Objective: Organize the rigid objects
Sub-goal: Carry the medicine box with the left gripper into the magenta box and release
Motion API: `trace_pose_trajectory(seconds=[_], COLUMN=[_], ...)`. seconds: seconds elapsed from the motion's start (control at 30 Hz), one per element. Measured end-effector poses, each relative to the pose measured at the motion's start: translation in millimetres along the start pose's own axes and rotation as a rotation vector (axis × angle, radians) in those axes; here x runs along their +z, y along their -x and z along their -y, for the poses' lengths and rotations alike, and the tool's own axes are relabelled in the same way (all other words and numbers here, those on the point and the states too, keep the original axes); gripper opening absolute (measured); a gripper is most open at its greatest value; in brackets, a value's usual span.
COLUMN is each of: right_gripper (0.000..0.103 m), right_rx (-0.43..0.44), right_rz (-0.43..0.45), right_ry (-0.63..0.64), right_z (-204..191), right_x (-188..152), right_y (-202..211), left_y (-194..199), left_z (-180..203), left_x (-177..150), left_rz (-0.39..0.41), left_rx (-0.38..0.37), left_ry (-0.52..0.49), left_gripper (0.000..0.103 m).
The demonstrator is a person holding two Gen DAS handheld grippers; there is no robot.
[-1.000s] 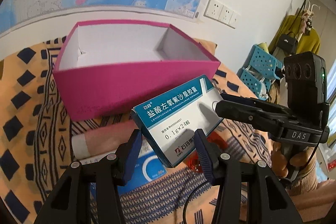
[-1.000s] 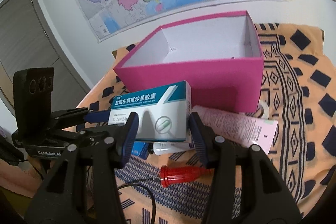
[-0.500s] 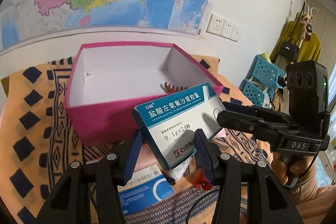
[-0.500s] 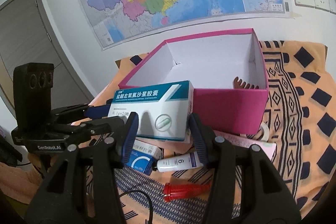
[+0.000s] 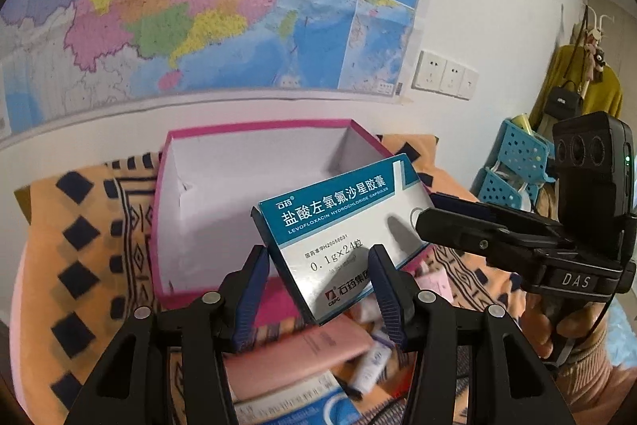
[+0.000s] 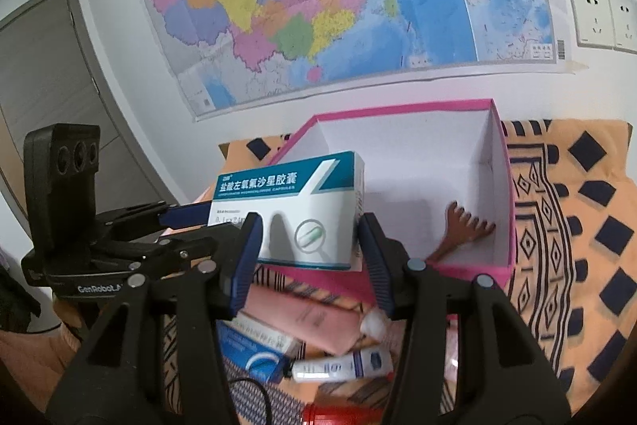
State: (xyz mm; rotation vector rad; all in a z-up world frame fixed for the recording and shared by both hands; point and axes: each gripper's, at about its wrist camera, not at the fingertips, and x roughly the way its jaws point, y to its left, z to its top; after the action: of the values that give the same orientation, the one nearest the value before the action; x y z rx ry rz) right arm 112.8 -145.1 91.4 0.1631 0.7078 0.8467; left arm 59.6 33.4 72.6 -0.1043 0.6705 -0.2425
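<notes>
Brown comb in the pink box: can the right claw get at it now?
Probably not yet: the right claw is shut on the medicine box, shared with the left claw. The comb lies uncovered.

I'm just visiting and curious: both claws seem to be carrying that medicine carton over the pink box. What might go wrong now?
The medicine carton is pinched at opposite ends by the left gripper and right gripper; uneven pulling could twist it loose. Dropped carelessly, it might catch the pink box rim or land on the brown comb-like piece inside.
</notes>
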Motion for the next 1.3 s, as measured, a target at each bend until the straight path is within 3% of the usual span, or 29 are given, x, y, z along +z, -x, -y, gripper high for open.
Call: trace_pose_trajectory(seconds=[0.33, 0.73, 0.8, 1.03, 1.17, 1.3], right_gripper=[0.053, 0.053, 0.053, 0.053, 0.053, 0.053], right_rx=[-0.013, -0.072, -0.09, -0.106, -0.092, -0.055], right_rz=[-0.045, -0.168, -0.182, -0.138, -0.095, -0.067], right_ry=[-0.06, -0.107, -0.104, -0.089, -0.075, -0.053], right_z=[23, 44, 45, 44, 40, 32], right_x=[20, 12, 12, 10, 4, -4], right_y=[-42, -91, -97, -80, -53, -22], left_y=[-44, -93, -95, -77, -55, -28], left_z=[-24, -54, -54, -59, -48, -29], left_x=[21, 24, 25, 22, 13, 2], left_rz=[-0.067, -0.182, -0.173, -0.122, -0.064, -0.008], left_rx=[0.056, 0.113, 0.157, 0.18, 0.169, 0.103], left_ry=[0.02, 0.103, 0.086, 0.117, 0.077, 0.016], left_gripper=[0.052, 0.052, 0.052, 0.053, 0.054, 0.055])
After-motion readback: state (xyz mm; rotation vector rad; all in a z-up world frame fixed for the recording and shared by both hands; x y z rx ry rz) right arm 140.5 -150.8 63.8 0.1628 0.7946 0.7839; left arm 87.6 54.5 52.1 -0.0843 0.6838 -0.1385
